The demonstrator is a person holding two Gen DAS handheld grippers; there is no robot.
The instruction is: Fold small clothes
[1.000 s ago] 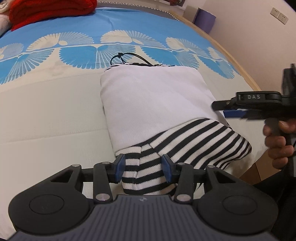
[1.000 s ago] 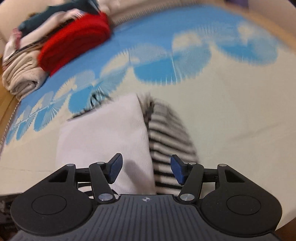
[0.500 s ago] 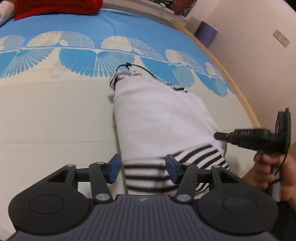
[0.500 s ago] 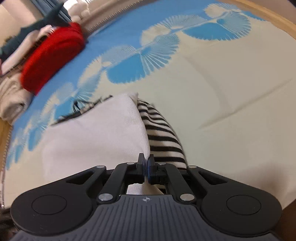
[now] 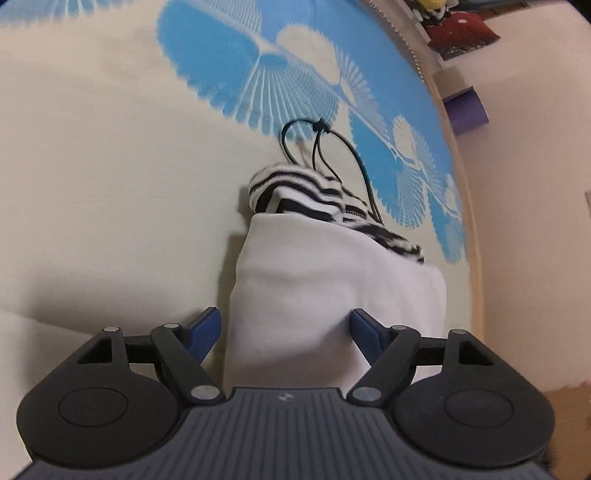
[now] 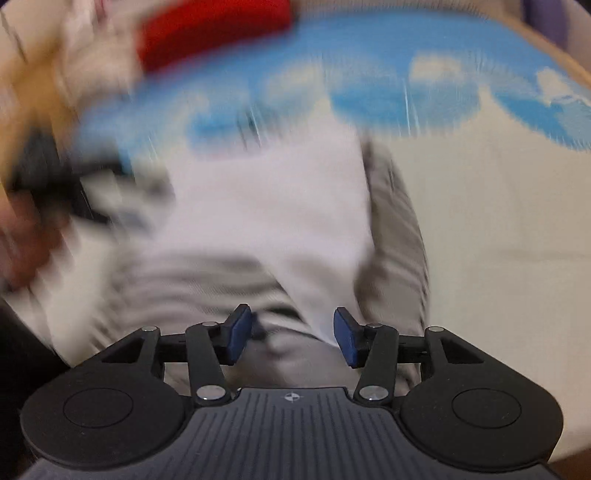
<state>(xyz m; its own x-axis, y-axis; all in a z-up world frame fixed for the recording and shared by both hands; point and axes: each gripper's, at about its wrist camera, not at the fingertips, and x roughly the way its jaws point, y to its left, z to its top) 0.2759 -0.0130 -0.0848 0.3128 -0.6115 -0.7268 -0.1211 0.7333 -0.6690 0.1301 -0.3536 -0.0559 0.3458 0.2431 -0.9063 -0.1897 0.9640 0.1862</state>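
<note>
A folded white garment (image 5: 332, 295) with black-and-white striped parts (image 5: 303, 192) and a black drawstring (image 5: 321, 147) lies on the bed. My left gripper (image 5: 285, 330) hovers over its near white fold. Its jaws are opening wide, the fold lies between them, and the pads do not press on it. The right wrist view is badly blurred. There my right gripper (image 6: 292, 334) is over the striped end (image 6: 177, 280) of the same garment (image 6: 266, 206), its jaws opening with cloth below them. A blurred hand with the other gripper (image 6: 40, 184) shows at that view's left.
The bed cover (image 5: 110, 184) is cream with blue fan patterns (image 5: 258, 66). A wooden bed edge (image 5: 471, 221) and a wall run along the right, with a purple object (image 5: 467, 112) by the wall. A red clothing pile (image 6: 210, 33) lies at the far side.
My left gripper let go of the striped end, swung over the white fold towards the drawstring end, and spread wider. My right gripper shut, then opened again as its view swung.
</note>
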